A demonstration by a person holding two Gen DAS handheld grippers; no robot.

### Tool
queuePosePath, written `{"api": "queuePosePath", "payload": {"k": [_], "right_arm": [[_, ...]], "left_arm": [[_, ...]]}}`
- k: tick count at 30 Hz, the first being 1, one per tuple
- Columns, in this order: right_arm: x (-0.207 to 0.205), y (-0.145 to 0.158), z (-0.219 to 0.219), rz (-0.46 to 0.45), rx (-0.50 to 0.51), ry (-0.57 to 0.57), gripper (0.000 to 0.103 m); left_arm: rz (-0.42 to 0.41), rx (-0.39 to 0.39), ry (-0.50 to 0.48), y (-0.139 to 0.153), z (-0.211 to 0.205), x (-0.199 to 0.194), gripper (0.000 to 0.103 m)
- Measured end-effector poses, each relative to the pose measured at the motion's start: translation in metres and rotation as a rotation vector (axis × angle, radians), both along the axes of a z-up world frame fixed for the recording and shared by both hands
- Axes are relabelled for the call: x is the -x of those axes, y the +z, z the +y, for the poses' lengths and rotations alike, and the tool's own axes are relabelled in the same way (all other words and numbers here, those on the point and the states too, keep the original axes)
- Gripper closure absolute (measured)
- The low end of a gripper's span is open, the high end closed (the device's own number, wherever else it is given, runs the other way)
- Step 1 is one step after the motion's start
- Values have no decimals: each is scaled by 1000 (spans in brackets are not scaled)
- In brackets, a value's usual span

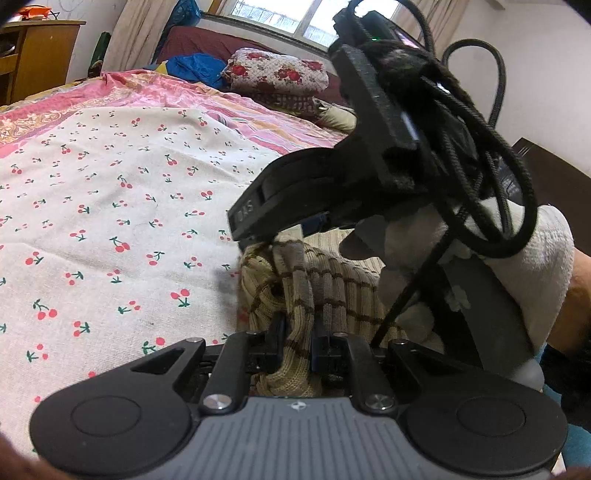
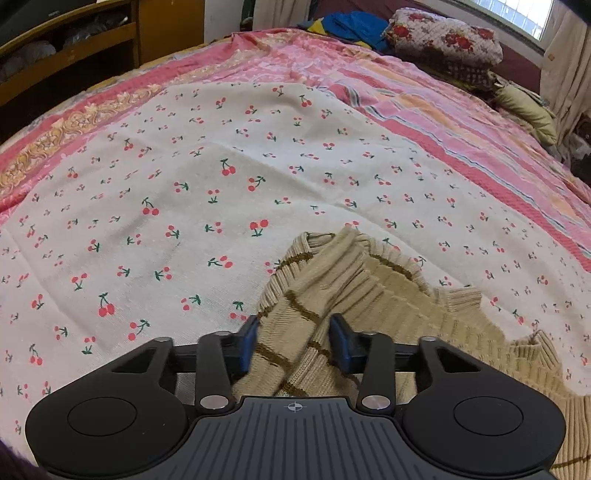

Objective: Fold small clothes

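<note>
A small beige ribbed knit sweater (image 2: pixel 369 291) with thin brown stripes lies on the white cherry-print cloth (image 2: pixel 184 192) at the near side of the bed. My right gripper (image 2: pixel 297 345) is shut on a striped sleeve or edge of the sweater, which bunches between the blue pads (image 2: pixel 341 343). My left gripper (image 1: pixel 297 349) is shut on another bunched fold of the same sweater (image 1: pixel 295 295). In the left wrist view the right gripper's black body (image 1: pixel 314 195) and its white-gloved hand (image 1: pixel 517 251) are close in front, over the sweater.
A pink patterned bedspread (image 2: pixel 443 103) lies under the cherry cloth. A floral pillow (image 2: pixel 443 40) and blue clothes (image 2: pixel 354 26) sit at the bed's far end. A wooden shelf (image 2: pixel 74 48) stands at far left. Black cables (image 1: pixel 491 155) loop off the right gripper.
</note>
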State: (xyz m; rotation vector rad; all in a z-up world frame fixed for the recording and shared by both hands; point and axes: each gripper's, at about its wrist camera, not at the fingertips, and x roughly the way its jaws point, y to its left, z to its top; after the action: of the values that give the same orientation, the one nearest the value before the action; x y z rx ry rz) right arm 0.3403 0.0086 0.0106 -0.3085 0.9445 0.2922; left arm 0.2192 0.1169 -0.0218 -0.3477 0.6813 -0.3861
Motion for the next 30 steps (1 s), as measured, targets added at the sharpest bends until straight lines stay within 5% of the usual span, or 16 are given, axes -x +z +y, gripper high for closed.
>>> {"api": "queuePosePath", "payload": {"k": [8, 30], "right_arm": [[7, 10, -6, -7, -36, -1, 86], [34, 55, -70, -72, -145, -52, 90]], "left_arm": [[-11, -11, -4, 9, -3, 2, 85], [-60, -30, -94, 43, -39, 18, 85]]}}
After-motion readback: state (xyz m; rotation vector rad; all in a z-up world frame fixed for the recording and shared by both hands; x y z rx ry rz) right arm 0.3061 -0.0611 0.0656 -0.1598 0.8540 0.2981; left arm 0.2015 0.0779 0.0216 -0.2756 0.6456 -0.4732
